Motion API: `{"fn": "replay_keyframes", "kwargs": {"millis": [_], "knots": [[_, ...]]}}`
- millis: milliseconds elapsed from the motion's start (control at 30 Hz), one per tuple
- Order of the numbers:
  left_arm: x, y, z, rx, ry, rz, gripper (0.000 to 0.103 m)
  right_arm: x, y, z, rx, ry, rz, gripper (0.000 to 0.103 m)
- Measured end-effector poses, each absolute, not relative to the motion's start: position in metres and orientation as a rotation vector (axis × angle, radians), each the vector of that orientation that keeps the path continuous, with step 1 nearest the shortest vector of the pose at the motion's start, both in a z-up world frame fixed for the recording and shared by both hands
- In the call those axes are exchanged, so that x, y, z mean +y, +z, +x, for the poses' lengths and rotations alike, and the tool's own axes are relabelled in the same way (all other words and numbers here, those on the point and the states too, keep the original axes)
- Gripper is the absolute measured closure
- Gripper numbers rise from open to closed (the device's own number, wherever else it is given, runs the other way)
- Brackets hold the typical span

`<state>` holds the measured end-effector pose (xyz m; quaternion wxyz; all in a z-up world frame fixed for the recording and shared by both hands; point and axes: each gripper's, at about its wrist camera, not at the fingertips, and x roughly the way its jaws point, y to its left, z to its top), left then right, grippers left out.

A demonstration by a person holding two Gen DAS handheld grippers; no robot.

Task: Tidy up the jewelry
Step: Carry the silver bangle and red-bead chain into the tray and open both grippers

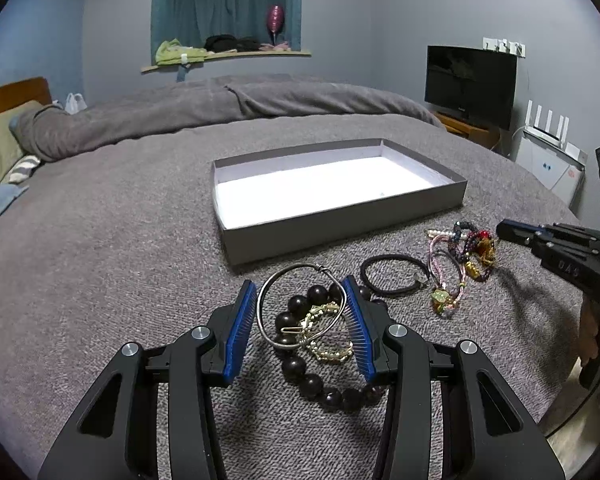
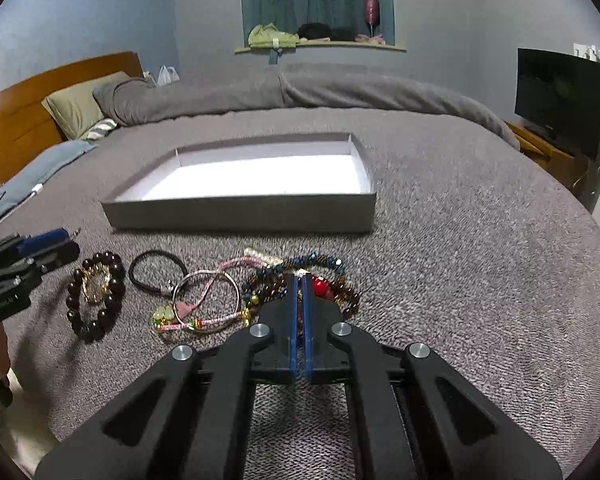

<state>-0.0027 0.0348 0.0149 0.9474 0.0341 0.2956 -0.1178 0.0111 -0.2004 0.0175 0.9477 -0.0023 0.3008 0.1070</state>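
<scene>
On the grey bed, short of the one empty box [image 2: 240,212], the right hand-held gripper [image 2: 300,280] is seen fully closed over the tangled beaded bracelets [image 2: 332,280]; whether any strand is held cannot be told. The left hand-held gripper [image 1: 302,296] is held half-open around the dark bead bracelet [image 1: 300,360] and wire bangle [image 1: 300,304]. Snagged neighbouring strands could be dragged along.
</scene>
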Motion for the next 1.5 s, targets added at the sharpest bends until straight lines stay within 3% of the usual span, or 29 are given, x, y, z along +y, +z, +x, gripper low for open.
{"fn": "replay_keyframes", "kwargs": {"millis": [300, 733, 1167, 1500], "knots": [[0.038, 0.021, -0.002, 0.596, -0.245, 0.054, 0.057, -0.213, 0.054, 0.004, 0.521, 0.225, 0.049, 0.101], [0.044, 0.071, 0.011, 0.558, -0.269, 0.054, 0.057, -0.214, 0.123, 0.003, 0.412, 0.252, 0.084, 0.101], [0.04, 0.082, 0.14, 0.696, -0.264, 0.133, 0.057, -0.203, 0.153, 0.107, 0.448, 0.263, 0.114, 0.101], [0.044, 0.039, 0.232, 0.896, -0.274, 0.112, 0.057, -0.19, 0.115, 0.212, 0.579, 0.233, 0.114, 0.101]]}}
